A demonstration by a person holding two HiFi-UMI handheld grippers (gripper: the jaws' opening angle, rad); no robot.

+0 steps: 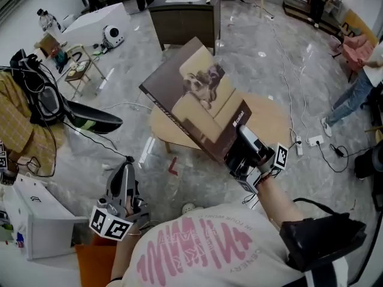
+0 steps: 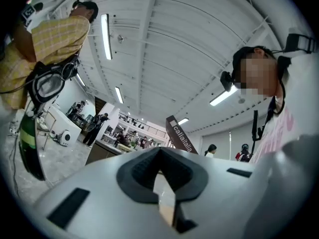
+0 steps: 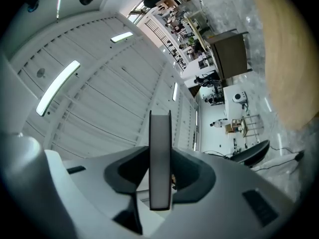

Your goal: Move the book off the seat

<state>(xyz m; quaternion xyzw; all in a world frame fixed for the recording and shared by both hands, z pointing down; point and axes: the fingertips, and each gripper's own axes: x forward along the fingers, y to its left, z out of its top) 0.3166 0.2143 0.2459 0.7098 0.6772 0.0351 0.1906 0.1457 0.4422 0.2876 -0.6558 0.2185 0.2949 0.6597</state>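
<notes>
Head view: the right claw (image 1: pixel 237 147) is clamped on the lower corner of the book (image 1: pixel 194 94). The book hangs tilted in the air with its brown picture cover facing up, above the near edge of a round wooden surface (image 1: pixel 272 121). The left claw (image 1: pixel 127 167) sits low at the left over the marble floor (image 1: pixel 119 142), well apart from the book

Left gripper view: its jaws are drawn almost together with only a thin sliver between them, and they hold nothing. Beyond them the book's lettered spine (image 2: pixel 180 137) rises at a slant

Right gripper view: the book stands edge-on between the jaws, with both pads pressing its covers. The wooden surface (image 3: pixel 286 59) curves along the right side
</notes>
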